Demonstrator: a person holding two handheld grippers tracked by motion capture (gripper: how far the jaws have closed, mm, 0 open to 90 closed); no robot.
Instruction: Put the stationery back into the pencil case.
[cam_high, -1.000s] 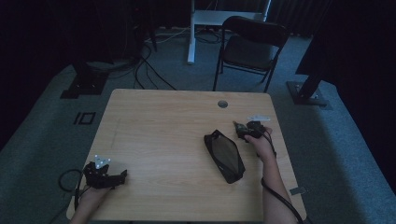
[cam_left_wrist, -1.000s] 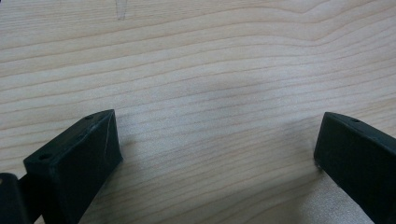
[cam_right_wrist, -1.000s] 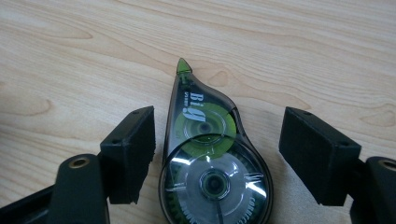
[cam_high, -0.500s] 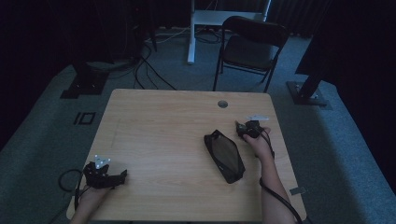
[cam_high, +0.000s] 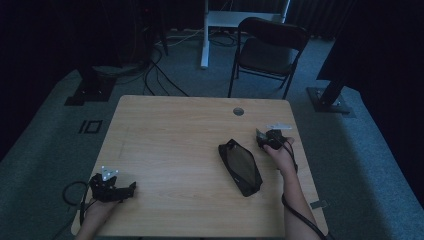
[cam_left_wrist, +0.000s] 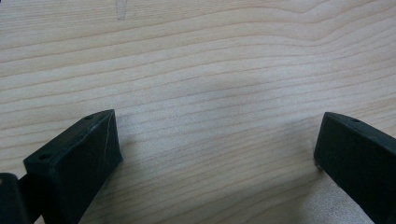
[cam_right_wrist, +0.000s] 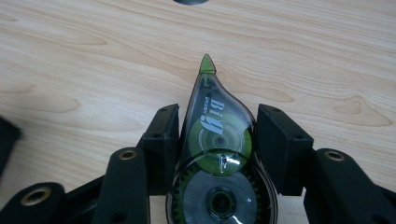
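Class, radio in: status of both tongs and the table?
Right tongs shut on correction tape. Left tongs open over bare table. Black pouch beside right tongs.

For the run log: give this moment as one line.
left gripper: open, over bare table | right gripper: shut on correction tape dispenser | black pouch: on table, untouched

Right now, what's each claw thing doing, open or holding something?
Left gripper: open, empty, over bare table.
Right gripper: shut on a correction tape dispenser.

bare table (cam_high: 175, 145) left of centre, black pouch (cam_high: 240, 166) blocking right of centre, just beside right claw (cam_high: 262, 136)
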